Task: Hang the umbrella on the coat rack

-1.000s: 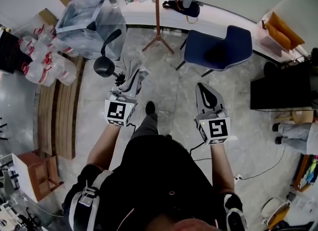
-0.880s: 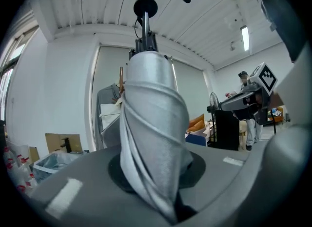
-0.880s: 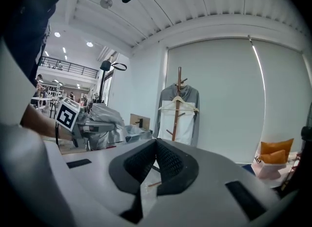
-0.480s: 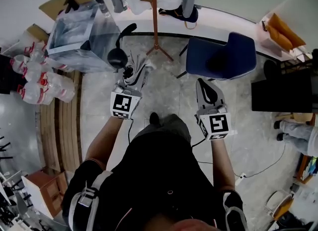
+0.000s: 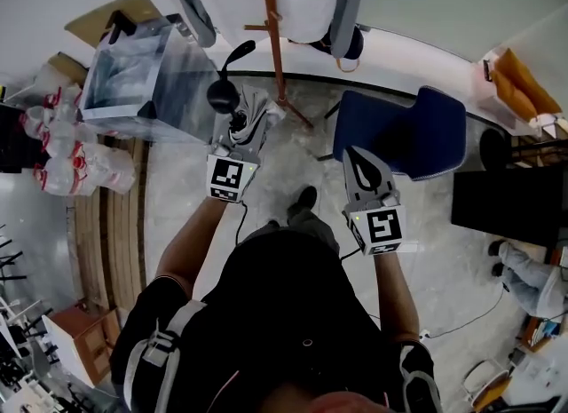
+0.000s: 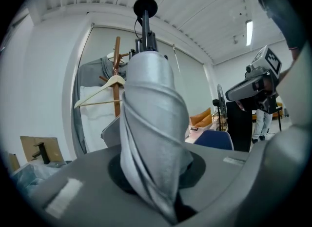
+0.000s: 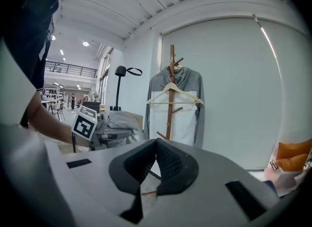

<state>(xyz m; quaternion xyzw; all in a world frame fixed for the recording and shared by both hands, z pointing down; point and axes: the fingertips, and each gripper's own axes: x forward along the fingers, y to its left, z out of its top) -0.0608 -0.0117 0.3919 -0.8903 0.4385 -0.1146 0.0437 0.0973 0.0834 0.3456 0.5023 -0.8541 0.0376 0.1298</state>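
Observation:
A folded grey umbrella (image 5: 247,118) stands upright in my left gripper (image 5: 240,136), whose jaws are shut on its canopy. Its black knob handle (image 5: 222,95) and wrist strap point up toward the wooden coat rack (image 5: 273,38), which is a short way ahead. In the left gripper view the umbrella (image 6: 148,123) fills the middle, with the rack (image 6: 117,70) behind it at the left. A grey and white jacket on a hanger (image 7: 174,92) hangs on the rack (image 7: 171,74). My right gripper (image 5: 362,164) is shut and empty, level with the left one.
A blue chair (image 5: 404,131) stands just right of the rack's foot. A plastic-wrapped box (image 5: 142,69) and packs of bottles (image 5: 62,149) lie at the left beside a wooden bench (image 5: 102,225). A dark desk (image 5: 506,207) is at the right.
Both grippers have travelled forward toward the coat rack as the person walked. The rack and jacket now sit closer and larger. The umbrella stays gripped in the left gripper.

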